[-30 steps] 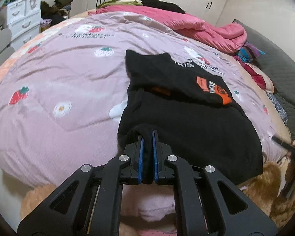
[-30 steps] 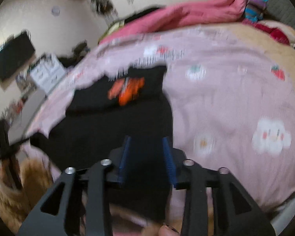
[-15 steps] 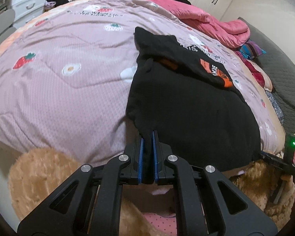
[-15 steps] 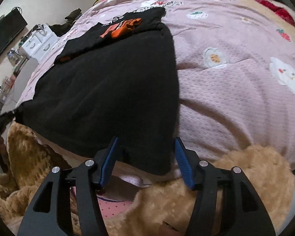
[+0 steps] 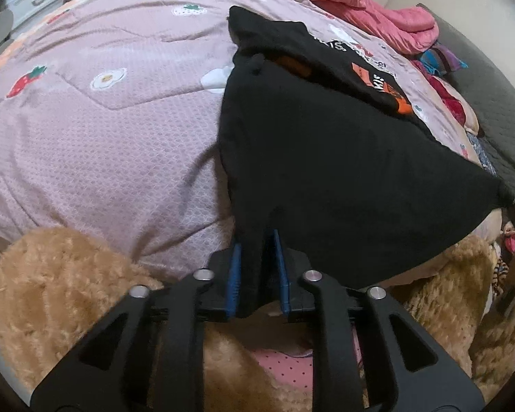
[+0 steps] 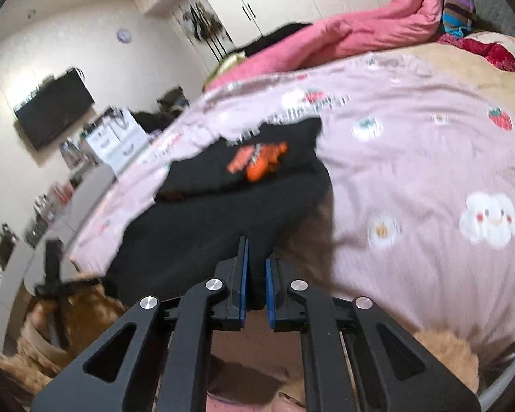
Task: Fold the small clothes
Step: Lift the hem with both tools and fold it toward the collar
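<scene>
I hold the black shirt [image 5: 343, 158] by its near hem, at the near edge of the bed [image 5: 103, 144]. My left claw [image 5: 255, 274] is closed tight on the left corner of the hem, and a fold of black cloth stands between its blue pads. My right claw [image 6: 255, 285] is also pressed together on the cloth, at the right corner of the same hem. The far part of the shirt, with the orange print [image 6: 257, 163], lies flat on the pink quilt [image 6: 429, 171], toward the middle of the bed.

I judge this shirt to be light and very soft. It has no stiffness, so it hangs and sags between my two claws and will wrinkle wherever it is not pulled. It is not fragile and does not look slippery, but a thin pinch can slide out of the pads. The two hem corners are the good places to hold, because the edge between them then stays straight. I should keep the cloth a little stretched and carry both corners together.
</scene>
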Tool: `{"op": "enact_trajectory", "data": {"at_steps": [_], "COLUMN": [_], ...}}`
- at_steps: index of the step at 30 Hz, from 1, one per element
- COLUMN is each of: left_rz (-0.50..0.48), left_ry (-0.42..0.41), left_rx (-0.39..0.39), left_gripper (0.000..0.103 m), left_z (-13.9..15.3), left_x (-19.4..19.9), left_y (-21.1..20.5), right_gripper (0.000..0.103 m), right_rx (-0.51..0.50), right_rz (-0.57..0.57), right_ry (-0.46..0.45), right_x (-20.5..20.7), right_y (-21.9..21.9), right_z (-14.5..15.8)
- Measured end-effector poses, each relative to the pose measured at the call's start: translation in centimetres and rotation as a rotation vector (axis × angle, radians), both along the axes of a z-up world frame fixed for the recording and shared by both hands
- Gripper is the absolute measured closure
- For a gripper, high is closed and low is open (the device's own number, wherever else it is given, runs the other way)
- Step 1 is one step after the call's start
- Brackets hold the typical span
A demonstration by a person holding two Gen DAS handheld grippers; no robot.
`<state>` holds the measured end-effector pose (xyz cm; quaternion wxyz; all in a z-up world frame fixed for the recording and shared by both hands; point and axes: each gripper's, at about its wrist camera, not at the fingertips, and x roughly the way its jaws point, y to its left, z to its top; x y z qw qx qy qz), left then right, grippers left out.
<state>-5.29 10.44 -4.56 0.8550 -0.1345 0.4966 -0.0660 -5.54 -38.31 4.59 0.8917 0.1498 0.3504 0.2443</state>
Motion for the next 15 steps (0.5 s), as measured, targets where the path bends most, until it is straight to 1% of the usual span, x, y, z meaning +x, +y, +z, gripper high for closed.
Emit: {"op": "enact_trajectory", "data": {"at_steps": [1,3,9,15], "left_rz": [0.003,0.009,0.042,0.083], "left_ry": [-0.003,-0.032,-0.155,-0.215], "left_rx": [-0.007,-0.020,-0.052,-0.107], "left_gripper": [0.101,0.101,0.101,0.101], "left_z": [0.1,1.0,5.2,7.9], "left_x": [0.1,0.2,1.3,3.8], "left_y": [0.1,0.2,1.7,3.7], "right_gripper": [0.095,0.095,0.095,0.095], "right_rx": [0.003,0.010,0.043,0.094], "right_rz": [-0.001,-0.001,-0.038,-0.091], "right_ry": [-0.013,-0.037,-0.090,-0.116], "right_x": [0.2,0.7,2.0,3.5], "right_y": [-0.2,0.0,0.1,-0.5], "right_z": [0.5,1.2,2.9,4.5]}}
